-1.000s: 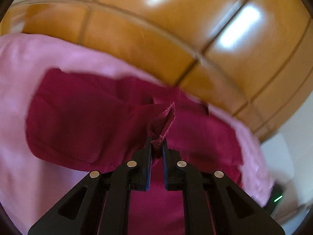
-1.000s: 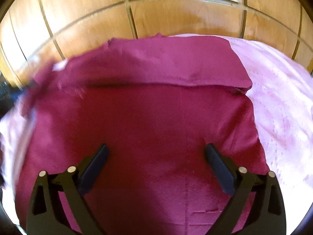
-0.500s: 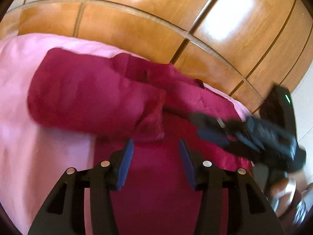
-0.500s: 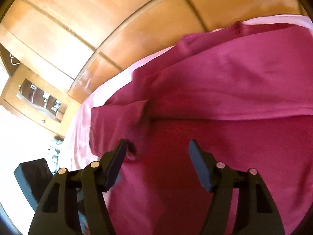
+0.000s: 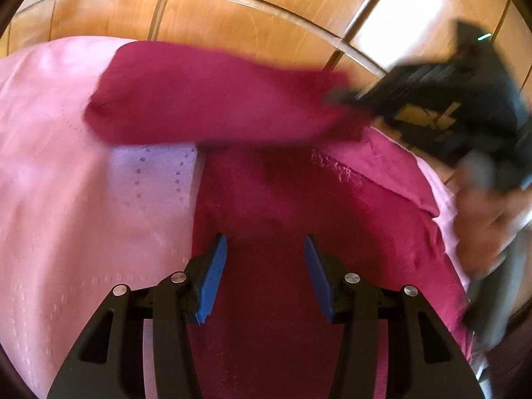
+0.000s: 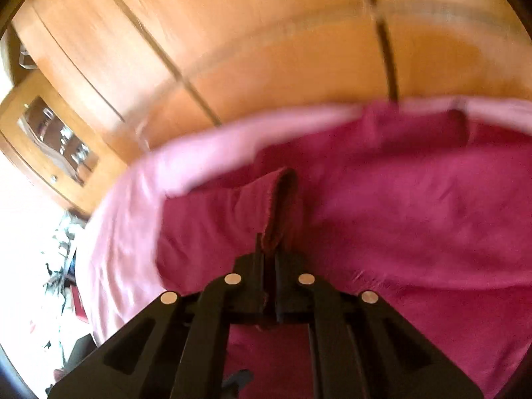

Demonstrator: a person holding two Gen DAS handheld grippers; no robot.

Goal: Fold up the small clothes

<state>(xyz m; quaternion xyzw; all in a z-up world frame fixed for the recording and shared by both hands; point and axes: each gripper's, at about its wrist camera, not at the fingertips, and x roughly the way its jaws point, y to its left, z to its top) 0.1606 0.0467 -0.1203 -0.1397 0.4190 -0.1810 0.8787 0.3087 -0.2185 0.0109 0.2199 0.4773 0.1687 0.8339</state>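
Observation:
A dark red garment [image 5: 282,206] lies spread on a pink bedsheet [image 5: 66,199]. In the left wrist view my left gripper [image 5: 264,266] hovers low over the garment's body, jaws apart with nothing between the blue pads [image 5: 212,276]. Further back, my right gripper [image 5: 335,94] is shut on the end of a red sleeve [image 5: 206,99] and holds it lifted across the garment. In the right wrist view the right gripper [image 6: 269,249] pinches the sleeve's hem [image 6: 276,206], which stands up between the closed fingers. A person's hand [image 5: 482,219] grips the right tool.
Wooden wardrobe doors [image 5: 266,16] rise right behind the bed. A wooden cabinet with a glass panel [image 6: 53,133] stands at the left in the right wrist view, with clutter on the floor [image 6: 63,266] below it. Pink sheet lies bare to the garment's left.
My left gripper let go of the cloth, opened and drew back lower. My right gripper swung left, closed on the sleeve's hem and lifted it.

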